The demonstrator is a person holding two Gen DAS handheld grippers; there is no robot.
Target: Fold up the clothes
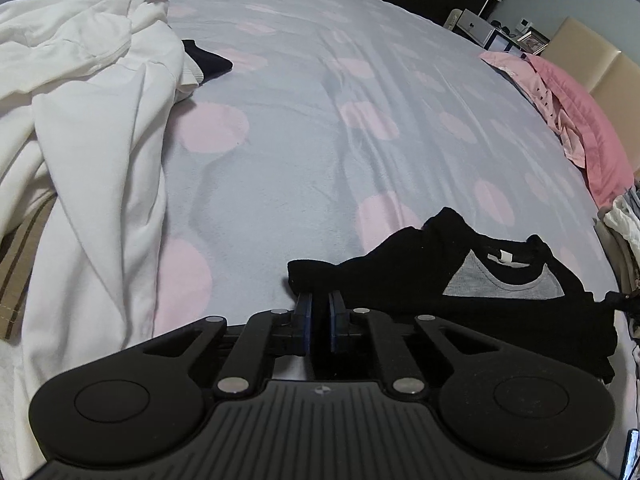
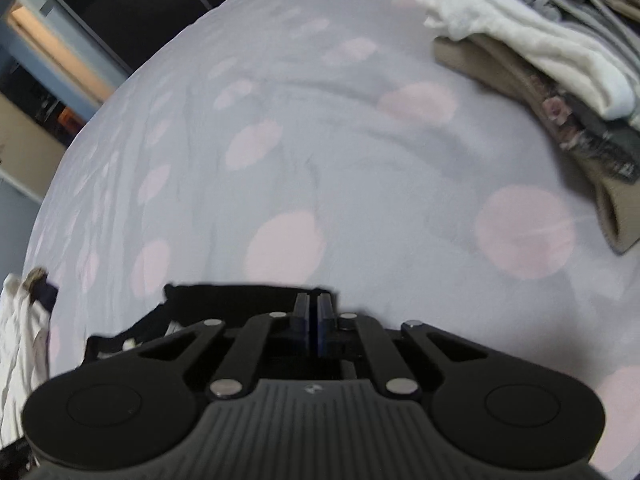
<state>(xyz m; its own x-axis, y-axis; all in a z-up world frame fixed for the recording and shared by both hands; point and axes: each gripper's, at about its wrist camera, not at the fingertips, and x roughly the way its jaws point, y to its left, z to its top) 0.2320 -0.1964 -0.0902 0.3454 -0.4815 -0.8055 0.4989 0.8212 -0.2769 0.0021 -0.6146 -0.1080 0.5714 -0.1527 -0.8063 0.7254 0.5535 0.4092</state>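
Two grippers work one garment here, each clenched on an edge of the black top (image 1: 420,280), which lies low on the bedspread (image 1: 320,120) near its front edge. Our left gripper (image 1: 319,304) has its blue pads pinched on the sleeve-side corner of the cloth; our right gripper (image 2: 313,306) has its pads pressed nearly together at the far edge of the same black fabric, so we judge it is grasping that edge too. Holding two corners at once keeps the edge taut so we can carry it over in a straight fold. The grey collar panel faces up. A white garment (image 1: 92,120) waits at the left, and a stack of folded clothes (image 2: 560,80) sits at the right, probably where this piece will end up.
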